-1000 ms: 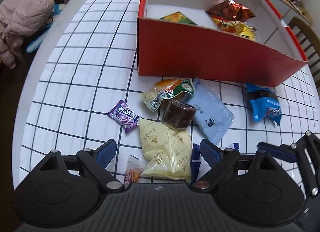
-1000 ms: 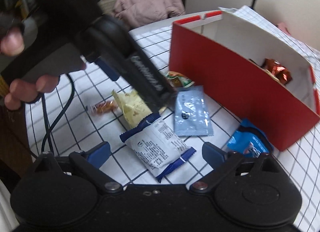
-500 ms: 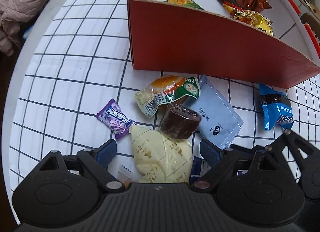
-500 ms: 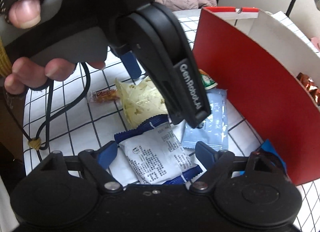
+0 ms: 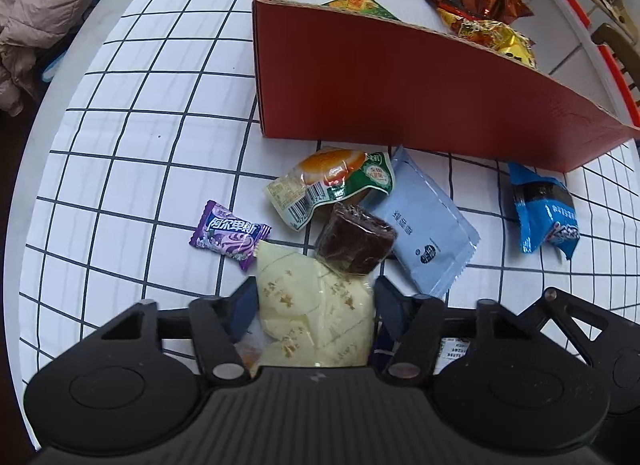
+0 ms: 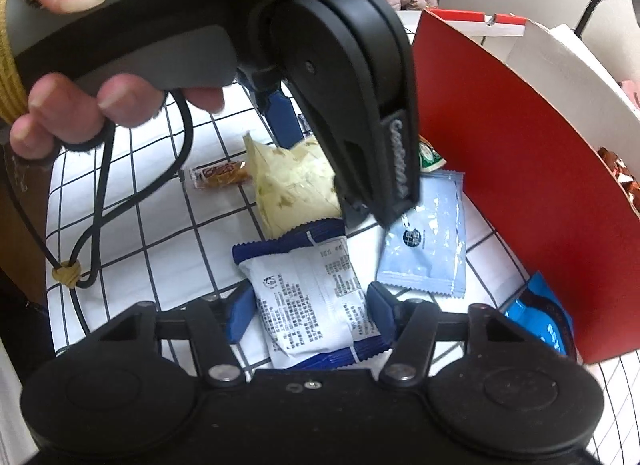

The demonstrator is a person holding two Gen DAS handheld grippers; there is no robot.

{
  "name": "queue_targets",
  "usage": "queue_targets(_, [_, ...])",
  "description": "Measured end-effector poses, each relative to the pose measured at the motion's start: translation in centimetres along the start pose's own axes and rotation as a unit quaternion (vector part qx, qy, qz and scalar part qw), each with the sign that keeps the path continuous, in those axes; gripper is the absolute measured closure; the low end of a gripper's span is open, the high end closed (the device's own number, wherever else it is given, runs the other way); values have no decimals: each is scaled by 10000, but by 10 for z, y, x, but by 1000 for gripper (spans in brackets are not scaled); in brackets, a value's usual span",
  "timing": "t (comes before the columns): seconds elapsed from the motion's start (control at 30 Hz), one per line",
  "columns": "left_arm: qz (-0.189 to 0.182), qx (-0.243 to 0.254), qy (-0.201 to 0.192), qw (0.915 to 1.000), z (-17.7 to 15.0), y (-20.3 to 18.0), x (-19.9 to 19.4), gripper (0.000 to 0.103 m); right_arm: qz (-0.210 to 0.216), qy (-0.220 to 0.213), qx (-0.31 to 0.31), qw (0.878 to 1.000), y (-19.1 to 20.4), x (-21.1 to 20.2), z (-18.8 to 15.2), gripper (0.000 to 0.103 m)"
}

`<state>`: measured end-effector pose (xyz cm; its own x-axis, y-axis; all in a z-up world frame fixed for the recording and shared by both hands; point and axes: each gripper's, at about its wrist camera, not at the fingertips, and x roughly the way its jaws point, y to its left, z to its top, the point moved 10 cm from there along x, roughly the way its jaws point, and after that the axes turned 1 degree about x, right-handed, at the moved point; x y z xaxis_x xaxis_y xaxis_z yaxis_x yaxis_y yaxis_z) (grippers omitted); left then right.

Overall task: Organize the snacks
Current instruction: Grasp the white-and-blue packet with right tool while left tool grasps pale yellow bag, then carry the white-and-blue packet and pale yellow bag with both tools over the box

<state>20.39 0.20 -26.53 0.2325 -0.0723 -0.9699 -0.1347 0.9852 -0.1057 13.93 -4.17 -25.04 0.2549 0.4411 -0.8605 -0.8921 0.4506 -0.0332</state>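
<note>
Snacks are lying at 6 o'clock from the red cardboard box [image 5: 400,93]. Left gripper [image 5: 314,307] is closing around the soft, crinkly pale yellow packet [image 5: 316,313]. Right gripper [image 6: 306,311] is straddling the white-and-blue packet [image 6: 312,297]. Both bags are light; pinching mid-bag looks best.

a home: checked tablecloth [image 5: 132,113], jacket [image 5: 44,13], wooden chair [image 5: 618,47].

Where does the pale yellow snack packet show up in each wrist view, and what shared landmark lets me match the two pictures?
Left wrist: the pale yellow snack packet sits bottom centre, between the left gripper fingers.
Right wrist: the same packet lies mid-frame, left of centre, partly hidden by the other gripper's body.
Shared landmark: the light blue sachet lying just before the red box.
</note>
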Motion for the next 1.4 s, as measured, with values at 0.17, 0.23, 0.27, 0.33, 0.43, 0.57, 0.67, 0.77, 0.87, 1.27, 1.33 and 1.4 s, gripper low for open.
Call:
queue_targets(0.17, [-90,-74,-29,9999,-7,7,-4,50,-194,-39,296,9994,3,-7,-5,49])
queue_targets(0.23, [-156,-177,-22,9997,-11,12,-6,51,-275,-86,486,9984,1,-12,-8,49])
queue_targets(0.27, [-196,-219,-28,9996,-12,14,-7,52,-306,-112,605,9976,-2,-14,-10,49])
queue_targets(0.33, [-273,-287,-48,9992,-14,17,-10,54,-364,-161,875,9954,-7,-22,-17,49])
queue_targets(0.43, [-441,-431,-36,9981,-17,22,-14,56,-473,-241,1277,9904,-14,-32,-23,49])
queue_targets(0.57, [-664,-611,-96,9959,-21,27,-23,56,-542,-429,1868,9800,-23,-49,-26,49])
queue_targets(0.67, [-751,-669,-194,9947,-23,31,-35,56,-620,-587,2271,9701,-31,-65,-25,49])
queue_targets(0.77, [-873,-704,-325,9932,-23,34,-49,56,-717,-732,2570,9610,-39,-80,-25,49])
queue_targets(0.87, [-907,-690,-478,9923,-22,37,-65,56,-822,-862,2808,9524,-44,-89,-22,49])
queue_targets(1.27, [-839,-244,-1193,9890,-2,20,-134,56,-1230,-1366,3286,9264,-72,-133,-2,49])
queue_targets(1.33, [-751,-102,-1302,9886,5,14,-143,56,-1292,-1423,3339,9228,-81,-140,2,49])
queue_targets(1.4, [-710,-22,-1383,9878,12,9,-149,56,-1367,-1461,3376,9198,-89,-145,6,49])
